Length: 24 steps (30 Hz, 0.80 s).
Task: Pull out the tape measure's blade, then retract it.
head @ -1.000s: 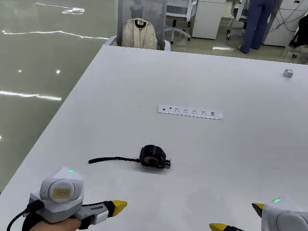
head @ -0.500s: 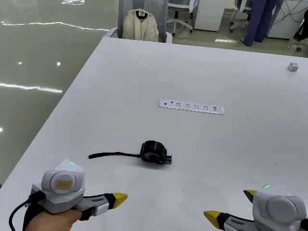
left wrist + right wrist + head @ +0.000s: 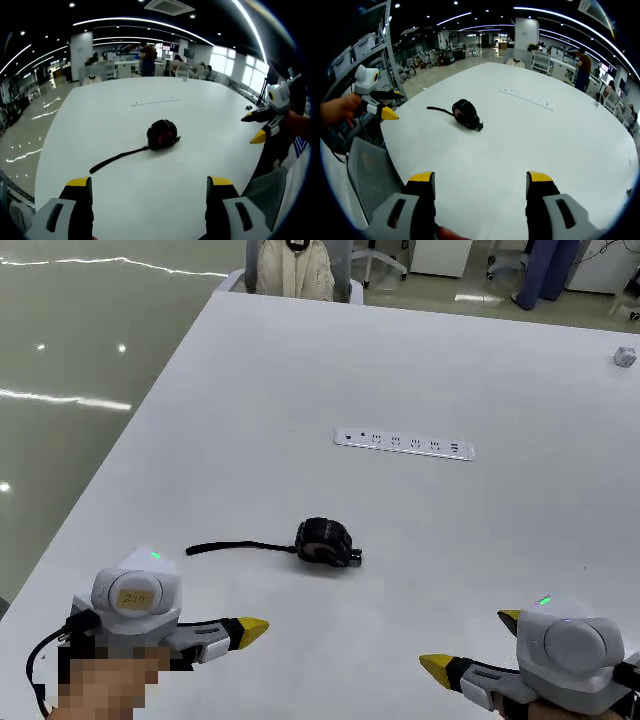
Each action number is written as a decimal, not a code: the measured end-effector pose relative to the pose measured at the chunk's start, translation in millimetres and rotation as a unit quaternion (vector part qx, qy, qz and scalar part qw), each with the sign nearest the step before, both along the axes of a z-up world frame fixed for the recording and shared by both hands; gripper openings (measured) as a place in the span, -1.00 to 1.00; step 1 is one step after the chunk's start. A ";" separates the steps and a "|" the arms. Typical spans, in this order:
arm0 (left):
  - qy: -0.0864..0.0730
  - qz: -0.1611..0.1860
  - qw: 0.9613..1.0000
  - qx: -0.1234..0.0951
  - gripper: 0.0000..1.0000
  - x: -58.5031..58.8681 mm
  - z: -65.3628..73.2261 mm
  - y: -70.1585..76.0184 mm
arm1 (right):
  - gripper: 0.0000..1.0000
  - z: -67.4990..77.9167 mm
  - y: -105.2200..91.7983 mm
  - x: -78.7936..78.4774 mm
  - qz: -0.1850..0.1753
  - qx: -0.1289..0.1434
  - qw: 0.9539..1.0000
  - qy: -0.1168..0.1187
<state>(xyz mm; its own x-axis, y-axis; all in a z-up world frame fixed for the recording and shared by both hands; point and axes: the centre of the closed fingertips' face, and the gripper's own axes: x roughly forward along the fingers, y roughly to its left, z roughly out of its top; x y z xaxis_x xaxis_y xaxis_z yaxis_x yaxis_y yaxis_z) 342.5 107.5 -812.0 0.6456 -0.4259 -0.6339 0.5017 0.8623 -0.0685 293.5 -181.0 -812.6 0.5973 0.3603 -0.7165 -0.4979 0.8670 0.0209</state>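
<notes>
The black round hard-cased tape measure lies on the white surface ahead of the left gripper and right gripper, whose jaws stand apart, empty. Probably light and apt to slide: clamp the rigid case, pinch the blade's end hook.

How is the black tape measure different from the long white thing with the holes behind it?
The tape measure is black, round and chunky; the power strip is white, long and flat. The tape measure has a black strap trailing off one side; the power strip has a row of sockets on top. The tape measure lies nearer in the head view, the power strip farther back. Both rest on the white table.
</notes>
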 end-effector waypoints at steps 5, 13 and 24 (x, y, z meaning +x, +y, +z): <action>0.003 -0.014 1.000 0.005 0.80 5.6 -4.5 -4.0 | 0.51 -2.4 2.4 9.1 0.006 -0.002 1.000 0.000; 0.003 -0.020 1.000 0.003 0.79 12.3 -4.1 -7.1 | 0.49 -3.1 4.7 17.8 0.009 -0.002 1.000 -0.002; 0.000 -0.040 0.999 0.002 0.73 29.1 -4.7 -20.6 | 0.45 -7.4 8.3 34.5 0.018 -0.002 1.000 -0.003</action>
